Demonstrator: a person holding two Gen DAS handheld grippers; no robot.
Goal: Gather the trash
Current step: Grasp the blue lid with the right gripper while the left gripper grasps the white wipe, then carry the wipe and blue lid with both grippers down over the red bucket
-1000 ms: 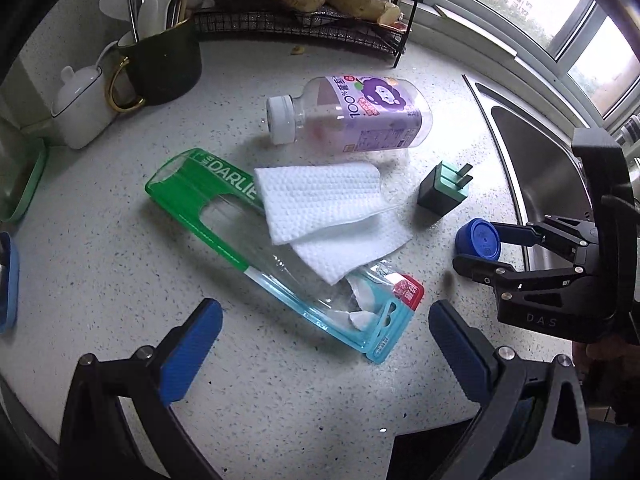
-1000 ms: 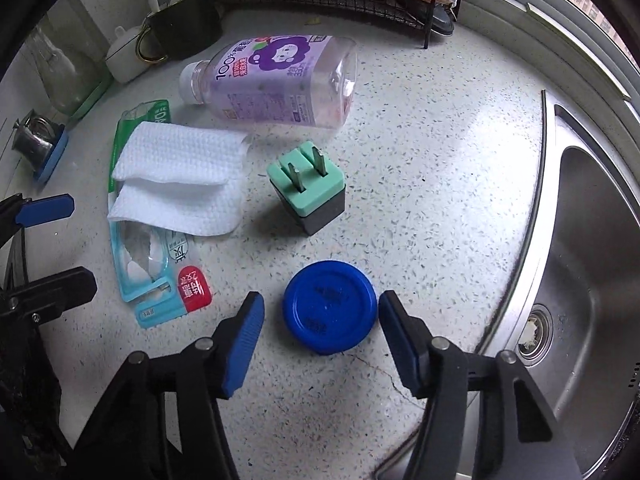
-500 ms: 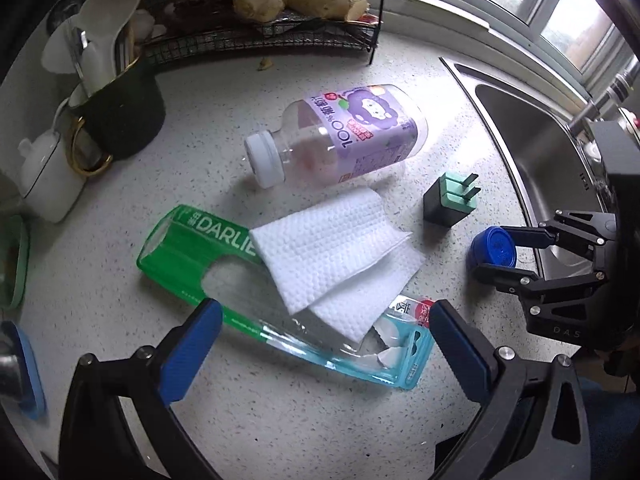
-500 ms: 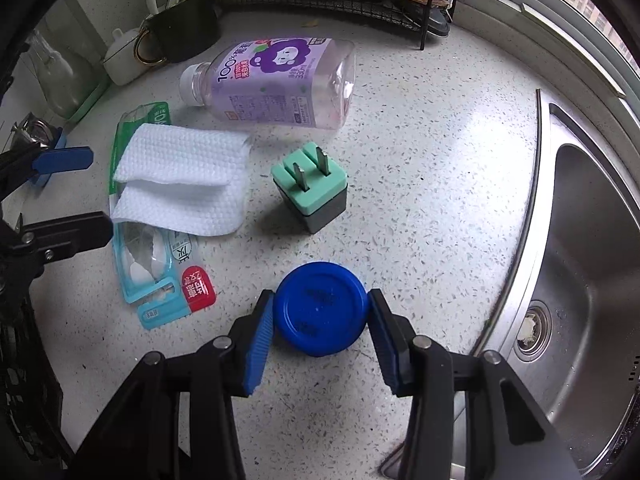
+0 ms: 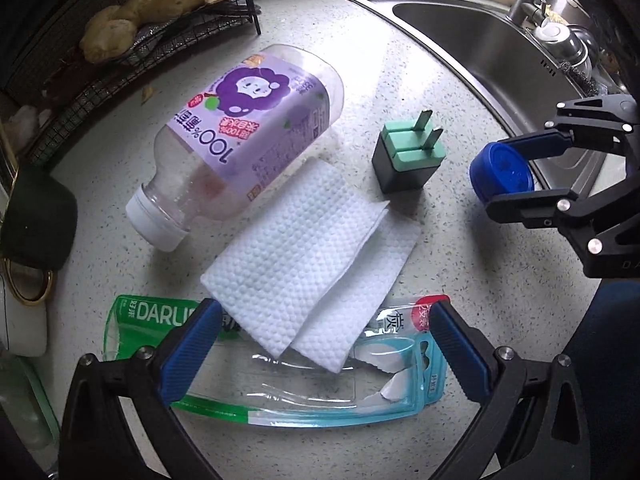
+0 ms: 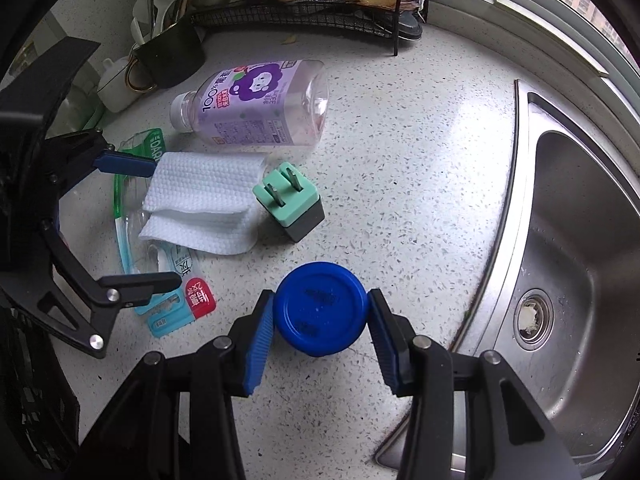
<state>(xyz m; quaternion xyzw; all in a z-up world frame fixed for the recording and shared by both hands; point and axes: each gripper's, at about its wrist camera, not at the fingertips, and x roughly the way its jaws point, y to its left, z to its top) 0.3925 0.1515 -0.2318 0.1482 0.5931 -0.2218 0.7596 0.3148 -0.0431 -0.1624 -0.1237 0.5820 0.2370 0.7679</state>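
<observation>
Pads of your right gripper [image 6: 320, 320] clamp the blue lid [image 6: 321, 313] near the counter's [image 6: 420, 128] sink edge; lift straight. Left gripper [image 5: 326, 344] hangs open above the toothbrush packaging [image 5: 280, 396]; straddle it squarely.

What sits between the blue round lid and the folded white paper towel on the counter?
The mint-and-grey plug adapter, standing prongs up between the blue round lid and the folded white paper towel; otherwise bare speckled counter. Both wrist views show it.

Right gripper [image 6: 320, 322] points steeply down, jaws just closed in, pads clamped on blue cap [image 6: 320, 314]. Left gripper [image 5: 326, 350] points down, jaws spread wide, nothing gripped.
</observation>
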